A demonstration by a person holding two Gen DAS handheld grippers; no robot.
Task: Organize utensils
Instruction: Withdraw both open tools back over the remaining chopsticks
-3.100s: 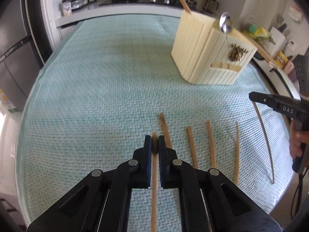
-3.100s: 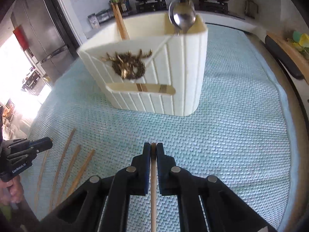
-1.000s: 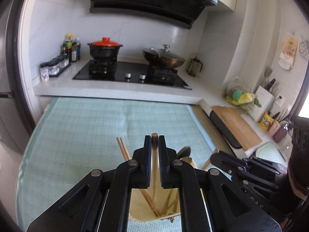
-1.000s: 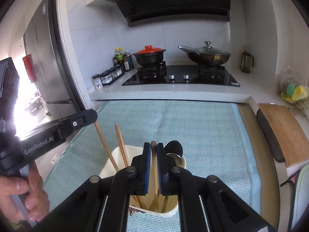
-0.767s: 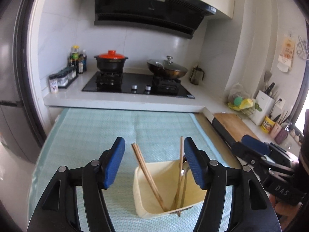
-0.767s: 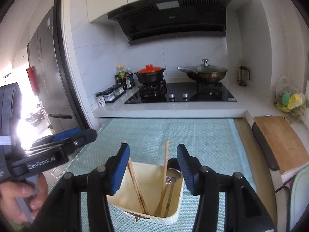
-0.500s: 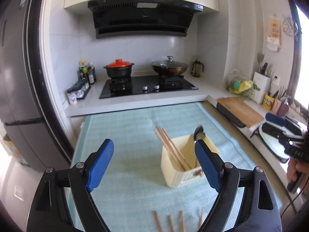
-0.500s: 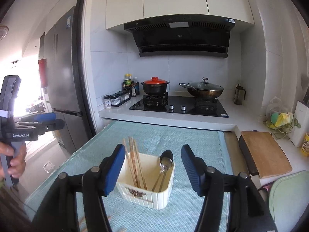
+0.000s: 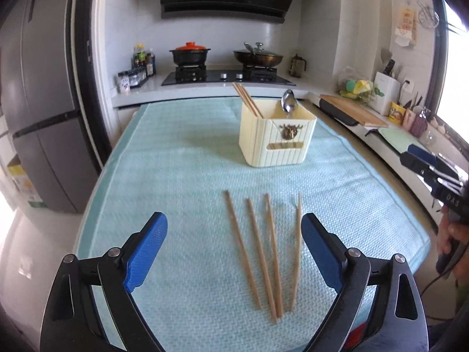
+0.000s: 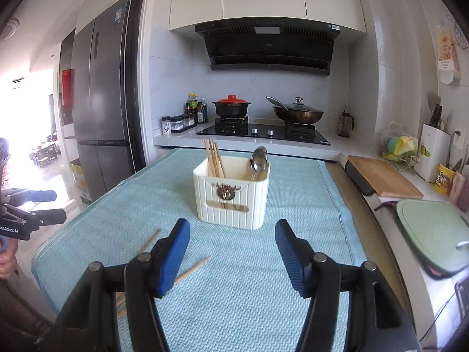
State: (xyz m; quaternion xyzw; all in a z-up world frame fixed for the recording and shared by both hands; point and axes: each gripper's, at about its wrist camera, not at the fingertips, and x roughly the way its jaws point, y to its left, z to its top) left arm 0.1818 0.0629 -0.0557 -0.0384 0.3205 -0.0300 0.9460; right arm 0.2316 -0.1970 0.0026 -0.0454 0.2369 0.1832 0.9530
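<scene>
A cream utensil holder [image 9: 277,140] stands on the teal mat [image 9: 181,176]; it also shows in the right wrist view [image 10: 231,195]. It holds several wooden chopsticks [image 9: 247,99] and a metal spoon [image 9: 288,105]. Several loose chopsticks [image 9: 263,249] lie side by side on the mat in front of my left gripper [image 9: 234,252], which is open and empty above them. My right gripper [image 10: 233,253] is open and empty, short of the holder, with loose chopsticks [image 10: 192,270] to its lower left. The right gripper also appears at the left view's right edge [image 9: 433,173].
A stove [image 10: 263,132] with a red-lidded pot and a pan sits behind the table. A fridge [image 10: 99,99] stands at the left. A cutting board [image 10: 381,176] and a green tray [image 10: 433,228] lie on the right counter.
Both grippers carried a chopstick over the holder, opened and left them inside. Both then pulled back and away, open and empty.
</scene>
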